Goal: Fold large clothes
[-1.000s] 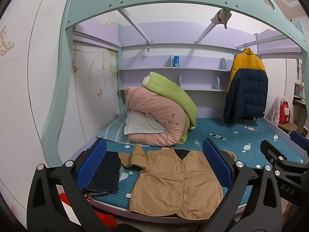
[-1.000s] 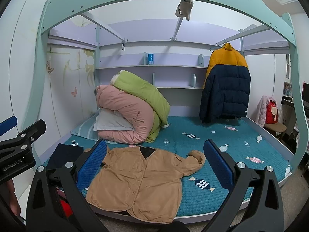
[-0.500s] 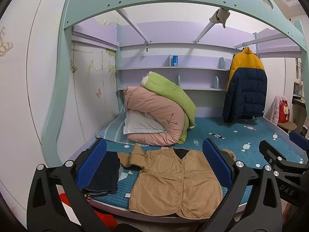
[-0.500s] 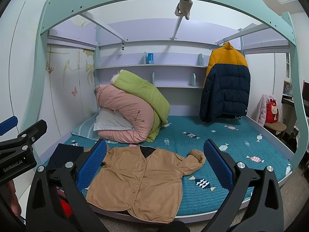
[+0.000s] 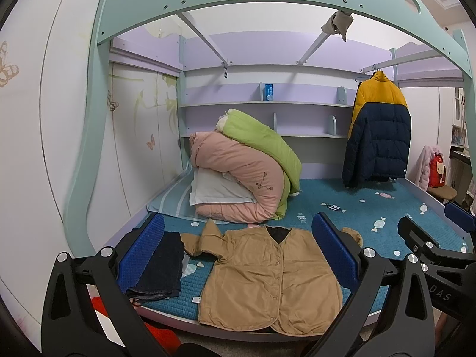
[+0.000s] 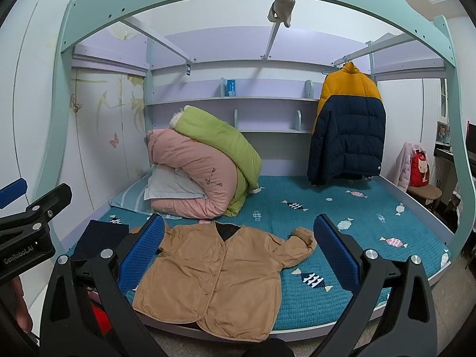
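A tan button-front jacket (image 5: 267, 279) lies flat, front up, at the near edge of the bed with its sleeves spread; it also shows in the right wrist view (image 6: 220, 276). My left gripper (image 5: 238, 255) is open and empty, held in the air in front of the bed. My right gripper (image 6: 238, 253) is open and empty, also short of the jacket. Neither touches the cloth. The right gripper's body shows at the right edge of the left wrist view (image 5: 440, 255), and the left gripper's body at the left edge of the right wrist view (image 6: 29, 226).
A folded dark garment (image 5: 160, 267) lies left of the jacket. Rolled pink and green quilts (image 5: 247, 172) and a pillow sit at the bed's back left. A yellow and navy puffer jacket (image 5: 377, 136) hangs at the back right. The teal bed frame (image 5: 98, 136) arches overhead.
Both grippers have drifted very slightly; the view has barely shifted. The jacket and bedding have not moved.
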A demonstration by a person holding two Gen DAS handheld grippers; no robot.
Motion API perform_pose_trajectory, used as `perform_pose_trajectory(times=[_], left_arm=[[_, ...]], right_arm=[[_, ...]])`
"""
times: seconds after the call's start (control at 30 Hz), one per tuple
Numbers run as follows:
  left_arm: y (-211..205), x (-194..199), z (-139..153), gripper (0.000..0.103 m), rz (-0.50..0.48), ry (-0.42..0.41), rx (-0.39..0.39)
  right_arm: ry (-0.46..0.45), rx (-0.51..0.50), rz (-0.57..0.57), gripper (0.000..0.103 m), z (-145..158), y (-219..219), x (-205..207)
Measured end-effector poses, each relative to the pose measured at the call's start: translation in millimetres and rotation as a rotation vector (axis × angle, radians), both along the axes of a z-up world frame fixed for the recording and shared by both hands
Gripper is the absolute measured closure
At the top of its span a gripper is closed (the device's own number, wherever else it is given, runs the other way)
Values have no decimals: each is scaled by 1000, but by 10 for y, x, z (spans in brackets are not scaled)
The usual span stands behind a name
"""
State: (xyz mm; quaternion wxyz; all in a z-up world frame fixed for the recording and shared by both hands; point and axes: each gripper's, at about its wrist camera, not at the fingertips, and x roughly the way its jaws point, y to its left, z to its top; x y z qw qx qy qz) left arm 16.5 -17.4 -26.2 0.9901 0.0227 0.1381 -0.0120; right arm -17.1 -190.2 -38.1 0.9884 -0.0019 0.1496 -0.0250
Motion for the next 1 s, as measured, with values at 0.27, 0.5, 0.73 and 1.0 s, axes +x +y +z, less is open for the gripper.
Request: perform_pose_trajectory(times=[0.27, 0.5, 0.73, 1.0], left_arm=[[-12, 3, -5, 4, 2, 2, 1], [-5, 10, 3, 4, 1, 3, 1], [-71, -28, -135, 4, 2, 11, 11], [-63, 117, -218, 4, 18, 61, 23]], right_arm=[[1, 2, 0, 6, -9, -5, 6], [2, 4, -1, 6, -26, -8, 4], [12, 17, 2, 6, -73, -35, 33], [46, 29, 18, 6, -171, -43, 186]])
